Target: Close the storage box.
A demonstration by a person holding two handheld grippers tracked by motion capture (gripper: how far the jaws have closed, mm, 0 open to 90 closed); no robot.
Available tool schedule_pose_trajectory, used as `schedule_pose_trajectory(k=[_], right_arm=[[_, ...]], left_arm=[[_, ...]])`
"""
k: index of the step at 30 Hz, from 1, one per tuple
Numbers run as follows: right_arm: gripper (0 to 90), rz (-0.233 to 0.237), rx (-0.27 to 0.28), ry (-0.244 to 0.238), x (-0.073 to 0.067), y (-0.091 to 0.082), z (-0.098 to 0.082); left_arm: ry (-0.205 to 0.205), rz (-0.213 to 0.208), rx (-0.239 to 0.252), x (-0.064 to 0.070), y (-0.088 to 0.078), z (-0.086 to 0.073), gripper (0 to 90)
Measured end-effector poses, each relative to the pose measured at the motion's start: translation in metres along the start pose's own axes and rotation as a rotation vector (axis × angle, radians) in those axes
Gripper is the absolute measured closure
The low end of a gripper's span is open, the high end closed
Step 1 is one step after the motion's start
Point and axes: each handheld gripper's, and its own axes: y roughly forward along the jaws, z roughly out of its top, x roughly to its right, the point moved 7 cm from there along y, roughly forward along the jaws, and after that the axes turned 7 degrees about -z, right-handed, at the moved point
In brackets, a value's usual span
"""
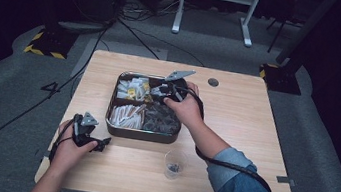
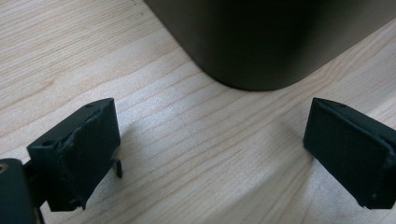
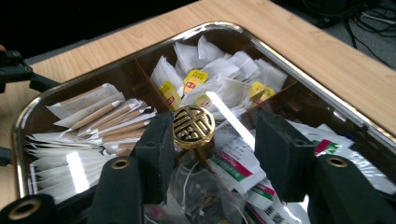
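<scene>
Your right claw (image 3: 212, 158) hangs over the one metal tray (image 1: 115, 124) on the desk (image 1: 233, 135), its jaws spread. One round gold knob (image 3: 194, 126) stands between them, close against one pad (image 3: 156, 154) and apart from the other; whether that pad touches it, you cannot tell. The knob stands at the middle of the tray, where its dividers meet.

The tray is split into four compartments. Looking along the right claw, the one beyond the knob holds white sachets with yellow tags (image 3: 196, 80), too heaped to count. The one to the left of the knob holds paper-wrapped sticks (image 3: 109, 122) in a layered pile, again too many to count. To the right of the knob lie flat packets printed red and green (image 3: 233, 168). Right under the claw sit clear crinkled bags (image 3: 196, 191).

Your left claw (image 1: 96, 145) rests on the desk just off the tray's near left corner, jaws spread wide with nothing but bare wood between them.

One clear plastic cup (image 1: 175, 164) stands on the desk just in front of the tray, with a few small dark bits at its bottom.
</scene>
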Motion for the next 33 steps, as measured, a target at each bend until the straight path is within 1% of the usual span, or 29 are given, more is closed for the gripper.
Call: schedule_pose_trajectory(k=[1,2,3,4,5,6,7,8,9,10,11,13,14,15,16,18,19,20,21,22,23,24,25,27,28,29,30,32,33], right_arm=[[47.7,0.002,0.008,0.001,0.004,-0.007,0.001],[47.4,0.001,0.011,0.001,0.005,-0.01,0.002],[47.0,0.003,0.015,0.001,0.007,-0.014,0.002],[46.8,0.006,0.02,0.002,0.008,-0.017,0.002],[46.5,0.008,0.024,0.001,0.01,-0.02,0.002],[46.5,0.008,0.024,0.001,0.01,-0.02,0.002],[46.2,0.009,0.029,0.005,0.013,-0.028,0.0],[46.2,0.009,0.029,0.005,0.013,-0.028,0.0],[46.1,0.008,0.033,0.004,0.015,-0.031,-0.001],[45.5,0.01,0.038,0.008,0.019,-0.038,-0.003],[45.5,0.01,0.038,0.008,0.019,-0.038,-0.003],[44.4,-0.001,0.046,0.019,0.026,-0.049,-0.007],[44.4,-0.001,0.046,0.019,0.026,-0.049,-0.007],[43.9,-0.002,0.047,0.03,0.029,-0.053,-0.009],[43.8,-0.012,0.056,0.04,0.035,-0.06,-0.011],[43.8,-0.02,0.059,0.05,0.038,-0.063,-0.012],[43.3,-0.028,0.066,0.062,0.044,-0.07,-0.015],[43.3,-0.028,0.066,0.062,0.044,-0.07,-0.015],[41.8,-0.034,0.072,0.076,0.049,-0.077,-0.017],[41.2,-0.035,0.074,0.082,0.052,-0.08,-0.019],[40.7,-0.039,0.076,0.09,0.055,-0.083,-0.02],[40.0,-0.039,0.075,0.093,0.057,-0.087,-0.022],[40.0,-0.039,0.075,0.093,0.057,-0.087,-0.022],[39.4,-0.046,0.073,0.089,0.061,-0.095,-0.025],[39.1,-0.057,0.075,0.081,0.065,-0.103,-0.028],[38.9,-0.058,0.077,0.079,0.067,-0.107,-0.03],[38.9,-0.058,0.077,0.079,0.067,-0.107,-0.03],[38.6,-0.067,0.078,0.077,0.072,-0.119,-0.036],[38.6,-0.067,0.078,0.077,0.072,-0.119,-0.036]], left_arm=[[-0.004,-0.001,0.009,0.001,-0.001,0.0,12.0],[0.009,-0.059,0.054,0.004,-0.007,0.0,20.2],[0.005,-0.076,0.065,0.005,-0.011,-0.001,23.3],[-0.002,-0.07,0.069,0.006,-0.014,-0.001,18.9],[0.01,-0.051,0.073,0.006,-0.017,-0.002,14.7],[0.01,-0.051,0.073,0.006,-0.017,-0.002,17.7],[0.007,-0.044,0.093,0.007,-0.024,-0.001,19.3],[0.007,-0.044,0.093,0.007,-0.024,-0.001,17.9],[-0.009,-0.043,0.105,0.008,-0.026,-0.001,17.9],[-0.005,-0.041,0.113,0.01,-0.029,-0.001,17.3],[-0.005,-0.041,0.113,0.01,-0.029,-0.001,17.6],[0.012,-0.045,0.117,0.012,-0.03,-0.001,17.9],[0.012,-0.045,0.117,0.012,-0.03,-0.001,19.6],[0.011,-0.048,0.131,0.013,-0.031,-0.001,19.6],[-0.006,-0.05,0.16,0.012,-0.035,0.0,23.5],[-0.012,-0.054,0.172,0.011,-0.037,0.0,23.3],[-0.029,-0.049,0.181,0.01,-0.04,-0.002,23.6],[-0.029,-0.049,0.181,0.01,-0.04,-0.002,23.6],[-0.037,-0.043,0.167,0.008,-0.04,-0.006,23.6],[-0.037,-0.043,0.167,0.008,-0.04,-0.006,23.6],[-0.042,-0.049,0.143,0.008,-0.039,-0.01,23.5],[-0.043,-0.048,0.135,0.008,-0.038,-0.011,23.5],[-0.043,-0.048,0.135,0.008,-0.038,-0.011,23.4],[-0.046,-0.047,0.117,0.007,-0.036,-0.013,23.3],[-0.048,-0.046,0.1,0.007,-0.034,-0.014,23.2],[-0.048,-0.049,0.096,0.007,-0.033,-0.015,23.2],[-0.048,-0.049,0.096,0.007,-0.033,-0.015,23.3],[-0.048,-0.047,0.082,0.008,-0.032,-0.018,23.2],[-0.048,-0.047,0.082,0.008,-0.032,-0.018,23.2]])
